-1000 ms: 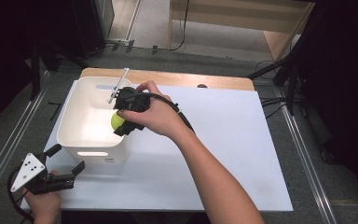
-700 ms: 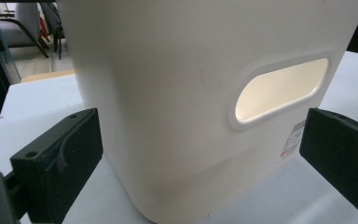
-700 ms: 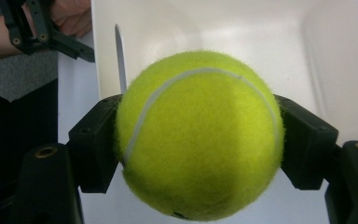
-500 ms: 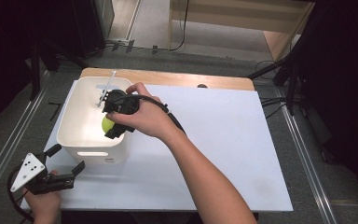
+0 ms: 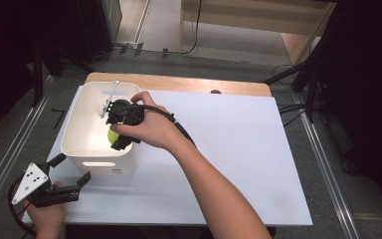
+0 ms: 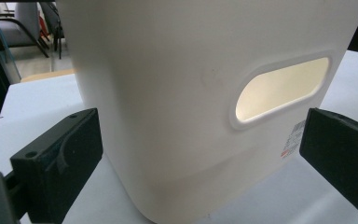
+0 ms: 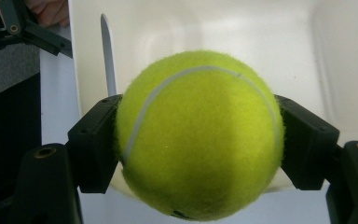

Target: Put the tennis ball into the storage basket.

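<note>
A yellow-green tennis ball [image 7: 200,135] sits between the two black jaws of my right gripper [image 7: 200,144], whose pads press on both its sides. The jaws have just eased open slightly, with the ball still between them. In the high view the right gripper [image 5: 115,139] holds the ball [image 5: 112,134] low inside a white plastic bin [image 5: 122,167], near its front right corner. My left gripper [image 5: 73,168] rests on the table's near left corner, open. Its jaws point at the bin's front wall [image 6: 168,70] and its handle slot [image 6: 279,91] without touching.
The bin stands at the left of a white tabletop [image 5: 238,149] with a wooden strip [image 5: 179,83] along its far edge. The person's right forearm [image 5: 214,189] crosses the middle of the table. Dark floor and metal rails surround the table.
The right hand has carried the ball leftward and down, from over the bin's right rim to inside the bin. The left gripper has stayed where it was.
</note>
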Motion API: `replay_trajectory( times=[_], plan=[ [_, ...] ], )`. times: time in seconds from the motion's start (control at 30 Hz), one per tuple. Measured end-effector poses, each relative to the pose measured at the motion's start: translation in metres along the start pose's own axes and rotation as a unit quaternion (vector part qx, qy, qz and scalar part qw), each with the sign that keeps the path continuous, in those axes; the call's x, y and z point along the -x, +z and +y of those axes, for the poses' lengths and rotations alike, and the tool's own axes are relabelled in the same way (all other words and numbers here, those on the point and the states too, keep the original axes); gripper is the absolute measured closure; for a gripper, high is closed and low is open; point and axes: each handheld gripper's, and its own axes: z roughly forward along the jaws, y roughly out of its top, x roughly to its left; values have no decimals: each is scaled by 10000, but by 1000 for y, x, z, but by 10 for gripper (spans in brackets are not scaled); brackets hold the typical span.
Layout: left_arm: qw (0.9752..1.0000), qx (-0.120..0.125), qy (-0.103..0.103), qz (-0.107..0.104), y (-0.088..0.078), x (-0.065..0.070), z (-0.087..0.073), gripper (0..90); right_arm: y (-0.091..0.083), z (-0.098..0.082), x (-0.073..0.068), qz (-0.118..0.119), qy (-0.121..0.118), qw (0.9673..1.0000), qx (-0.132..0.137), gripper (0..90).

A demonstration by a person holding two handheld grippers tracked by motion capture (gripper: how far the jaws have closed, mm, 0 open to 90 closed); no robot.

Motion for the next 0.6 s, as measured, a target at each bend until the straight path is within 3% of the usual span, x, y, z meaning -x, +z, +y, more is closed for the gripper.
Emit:
replay_trajectory(
  times=[0.27,0.43,0.5,0.6],
  plan=[
    [10000,-17,25,2,-1,-1,0,0,0,-1,-3,-96,-12,9999,-78,104],
    [10000,-14,2,3,0,0,0,0,-6,-8,-4,-126,26,9999,67,75],
    [10000,1,-5,1,0,0,0,0,-8,-12,-4,-114,101,9998,85,0],
    [10000,-7,1,1,0,0,0,0,-13,-20,-3,-103,162,9996,205,0]
  ],
)
